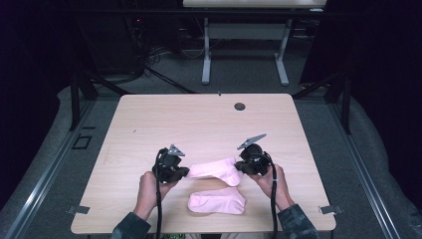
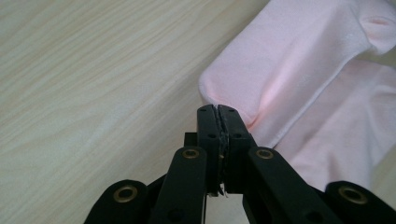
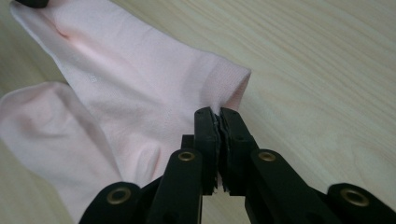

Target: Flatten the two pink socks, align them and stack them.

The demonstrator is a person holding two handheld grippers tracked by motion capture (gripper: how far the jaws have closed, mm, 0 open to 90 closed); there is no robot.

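High view: stretching a pink sock [image 1: 215, 168] between left tongs [image 1: 185, 172] and right tongs [image 1: 241, 166], near the front edge of the wooden counter [image 1: 199, 119]; lying just in front, a second pink sock [image 1: 217, 202].

Left gripper view: clamping the sock's rounded end [image 2: 243, 84] in closed left tongs [image 2: 218, 111], above the counter.

Right gripper view: pinching the sock's ribbed cuff [image 3: 224, 88] in closed right tongs [image 3: 217, 113], second sock [image 3: 51, 130] showing lower left.

The left tongs [image 2: 218, 109] pinch a pink sock's [image 2: 285, 60] edge, cloth stretching toward two o'clock over the bench [image 2: 84, 79].
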